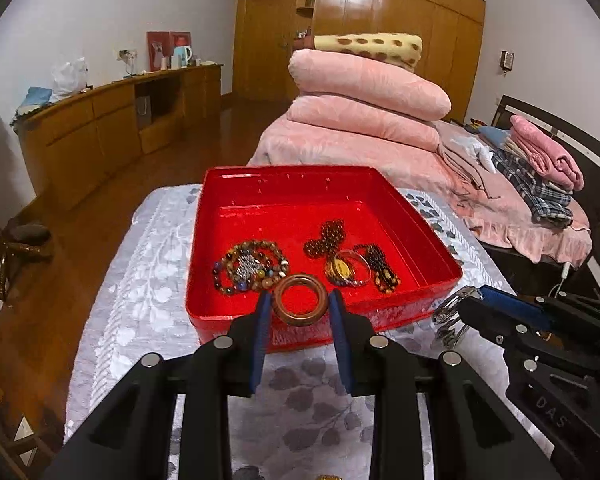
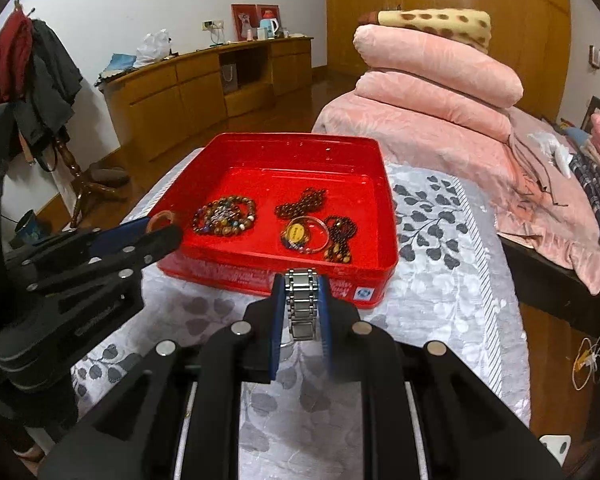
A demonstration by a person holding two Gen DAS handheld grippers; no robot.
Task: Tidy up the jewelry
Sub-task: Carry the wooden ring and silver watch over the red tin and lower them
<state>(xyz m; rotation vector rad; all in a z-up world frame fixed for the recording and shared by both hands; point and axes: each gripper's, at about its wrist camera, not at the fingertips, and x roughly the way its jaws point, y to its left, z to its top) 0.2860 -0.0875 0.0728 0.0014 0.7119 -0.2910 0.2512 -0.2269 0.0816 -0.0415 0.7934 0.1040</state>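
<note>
Jewelry, sorted in part: a wooden bangle (image 1: 300, 299) sits pinched between the blue pads of the left gripper (image 1: 300, 300), held at the near rim of a red tin box (image 1: 428, 240). From the right wrist view the same bangle (image 2: 163, 218) shows at the box's near left corner, with the left gripper (image 2: 156, 232) reaching in from the left.

Metal link watch band (image 2: 300, 300): clamped between the pads of the right gripper (image 2: 300, 292), just in front of the box's near wall and outside it. The left wrist view shows the band (image 1: 454, 312) hanging from the right gripper (image 1: 474, 300) off the box's near right corner.

Contents of the red tin box (image 2: 388, 200), lying on its floor:
- multicoloured bead bracelets (image 1: 252, 266), piled at the left, with a silvery piece on top;
- dark brown bead strand (image 1: 327, 236), right of centre;
- clear bangle (image 1: 350, 266) with a yellow round piece inside it, near the front;
- dark bead bracelet (image 1: 382, 266), touching the clear bangle on its right.

Support: grey-and-white leaf-patterned cloth (image 2: 440, 240) under the box. Beyond it, folded pink quilts (image 1: 364, 100) stacked on a bed, a spotted yellow blanket (image 1: 370, 48) on top. Wooden sideboard (image 1: 112, 128) along the left wall, wooden wardrobe (image 1: 400, 20) behind.
</note>
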